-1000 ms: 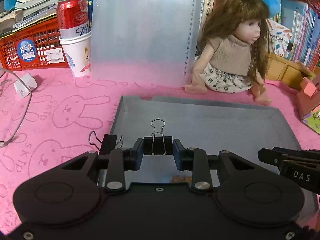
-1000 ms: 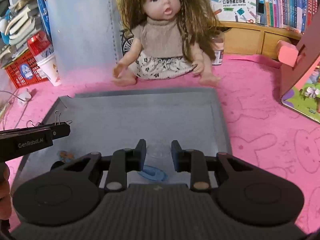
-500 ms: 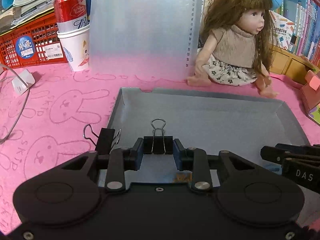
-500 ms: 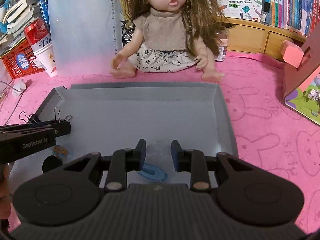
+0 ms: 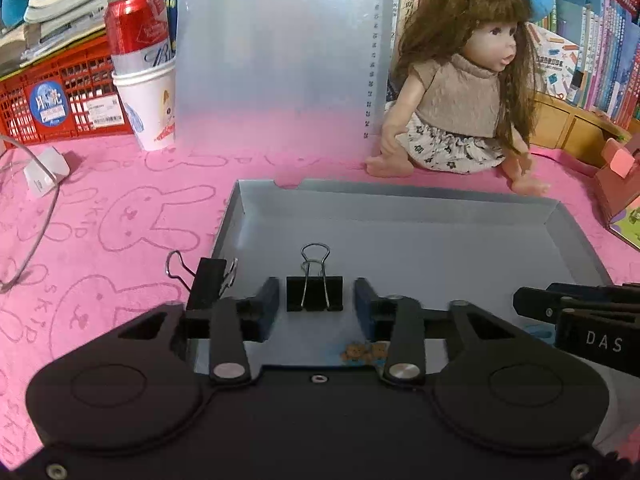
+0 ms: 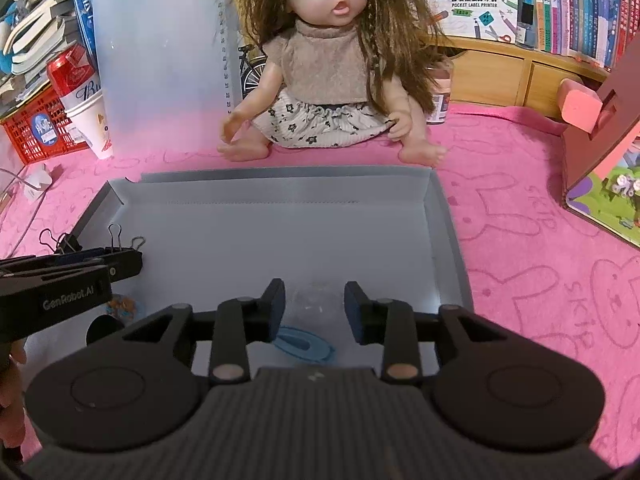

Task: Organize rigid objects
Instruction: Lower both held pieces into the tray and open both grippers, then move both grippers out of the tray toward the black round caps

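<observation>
Both grippers' jaws have just been opening: left gripper (image 5: 316, 300) lets go of black metal binder clip (image 5: 315, 294), now free between its fingers in grey plastic tray (image 5: 400, 200); right gripper (image 6: 315, 306) gapes over clear blob (image 6: 316, 300). Second black clip (image 5: 208, 284) on the tray's wall beyond the left finger remains.

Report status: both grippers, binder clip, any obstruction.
Left gripper just opened, binder clip released in tray. Right gripper just opened, empty. Second clip on tray's left edge.

The far half of the grey tray (image 6: 280, 240) lies bare, so a gripper can pass there. A doll (image 6: 328, 80) and a translucent sheet (image 5: 276, 60) (standing upright) block the way behind it; a second binder clip (image 5: 204, 284) sits on the left rim.
</observation>
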`<action>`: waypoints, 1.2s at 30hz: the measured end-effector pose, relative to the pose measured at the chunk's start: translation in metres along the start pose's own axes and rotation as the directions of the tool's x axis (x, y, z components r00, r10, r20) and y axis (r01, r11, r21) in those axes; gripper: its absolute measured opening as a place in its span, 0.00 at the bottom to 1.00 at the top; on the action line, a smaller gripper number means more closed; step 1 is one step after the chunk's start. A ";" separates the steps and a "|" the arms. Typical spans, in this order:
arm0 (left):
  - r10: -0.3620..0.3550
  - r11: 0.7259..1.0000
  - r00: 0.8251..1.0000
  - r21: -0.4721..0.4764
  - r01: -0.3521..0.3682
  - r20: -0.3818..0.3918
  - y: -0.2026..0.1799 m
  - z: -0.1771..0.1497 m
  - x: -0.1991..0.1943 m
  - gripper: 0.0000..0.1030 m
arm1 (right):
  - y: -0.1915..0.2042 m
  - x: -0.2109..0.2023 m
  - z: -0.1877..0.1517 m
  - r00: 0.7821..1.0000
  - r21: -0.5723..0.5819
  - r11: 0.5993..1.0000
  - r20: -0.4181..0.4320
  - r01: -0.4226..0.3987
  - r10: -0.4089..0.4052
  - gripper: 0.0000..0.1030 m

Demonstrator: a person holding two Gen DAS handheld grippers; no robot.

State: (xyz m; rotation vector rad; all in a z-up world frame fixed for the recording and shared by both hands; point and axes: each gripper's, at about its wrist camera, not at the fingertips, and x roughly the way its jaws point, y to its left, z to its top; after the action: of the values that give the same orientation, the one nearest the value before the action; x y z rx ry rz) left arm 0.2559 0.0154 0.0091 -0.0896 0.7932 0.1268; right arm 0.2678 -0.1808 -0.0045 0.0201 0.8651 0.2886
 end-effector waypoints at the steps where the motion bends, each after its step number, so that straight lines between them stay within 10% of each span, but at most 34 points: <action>1: 0.002 1.000 1.000 0.005 -0.002 0.008 -0.001 0.000 -0.002 0.43 | 0.000 -0.002 0.000 1.000 0.000 1.000 0.005 -0.002 0.002 0.51; 20: -0.098 0.994 0.986 0.050 0.092 0.137 -0.005 -0.029 -0.096 0.71 | 0.003 -0.084 -0.026 0.984 -0.104 0.994 0.172 -0.038 0.055 0.75; 36: -0.204 0.975 0.962 0.121 0.184 0.183 -0.009 -0.095 -0.163 0.80 | -0.010 -0.163 -0.106 0.925 -0.127 0.991 0.379 0.036 0.015 0.84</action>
State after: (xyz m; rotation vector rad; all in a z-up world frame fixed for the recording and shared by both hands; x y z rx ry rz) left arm 0.0766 -0.0191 0.0596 -0.0558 0.5908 -0.0909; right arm 0.0910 -0.2433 0.0472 -0.0509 0.4586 0.3191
